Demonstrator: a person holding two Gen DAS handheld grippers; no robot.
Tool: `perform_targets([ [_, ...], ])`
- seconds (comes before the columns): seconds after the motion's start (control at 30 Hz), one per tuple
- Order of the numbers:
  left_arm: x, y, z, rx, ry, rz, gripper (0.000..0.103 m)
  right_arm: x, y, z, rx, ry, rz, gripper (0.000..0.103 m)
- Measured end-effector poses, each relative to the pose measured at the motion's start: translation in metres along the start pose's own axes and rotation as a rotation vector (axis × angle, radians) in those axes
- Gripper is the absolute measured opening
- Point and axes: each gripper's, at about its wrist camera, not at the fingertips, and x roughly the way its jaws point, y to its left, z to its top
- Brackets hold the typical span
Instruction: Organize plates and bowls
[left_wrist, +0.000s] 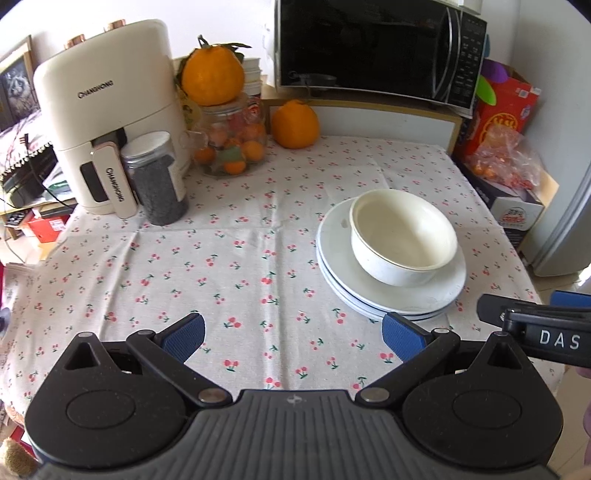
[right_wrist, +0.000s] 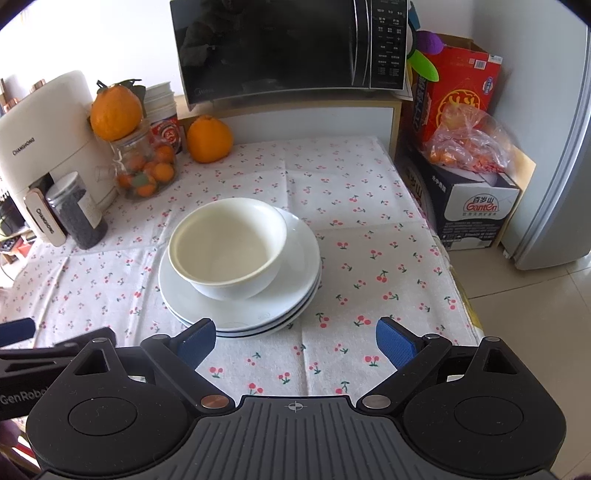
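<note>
A white bowl (left_wrist: 402, 236) sits upright on a stack of white plates (left_wrist: 391, 295) on the cherry-print tablecloth. In the right wrist view the bowl (right_wrist: 227, 245) and the plates (right_wrist: 240, 314) lie just ahead and left of centre. My left gripper (left_wrist: 293, 336) is open and empty, low over the cloth, left of the stack. My right gripper (right_wrist: 295, 343) is open and empty, just in front of the stack. The right gripper also shows at the right edge of the left wrist view (left_wrist: 535, 325).
A cream air fryer (left_wrist: 107, 122), a dark jar (left_wrist: 155, 177), a glass jar of small oranges (left_wrist: 232, 144) and a large orange (left_wrist: 295, 123) stand at the back. A microwave (left_wrist: 376, 48) is behind. Boxes (right_wrist: 472, 192) stand off the table's right edge.
</note>
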Motion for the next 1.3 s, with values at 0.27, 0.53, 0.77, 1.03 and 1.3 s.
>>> perform_targets([
  [0.27,0.0002,0.0009,0.0001,-0.004,-0.003,0.019,0.102,0.0014,0.0025,-0.0019,-0.017,0.007,-0.01,0.095],
  [0.53,0.001,0.001,-0.0005,-0.001,0.003,0.02,0.102,0.0023,0.0046,-0.0023,-0.029,0.01,-0.007,0.095],
  [0.77,0.0007,0.0016,-0.0005,-0.002,0.005,0.018,0.102,0.0027,0.0052,-0.0026,-0.028,0.011,-0.008,0.095],
  [1.03,0.0006,0.0011,-0.0004,-0.003,0.005,0.019,0.102,0.0039,0.0057,-0.0036,-0.027,0.015,-0.005,0.095],
  [1.3,0.0002,0.0,-0.0011,0.0,0.008,0.015,0.102,0.0049,0.0056,-0.0042,-0.026,0.017,-0.002,0.095],
])
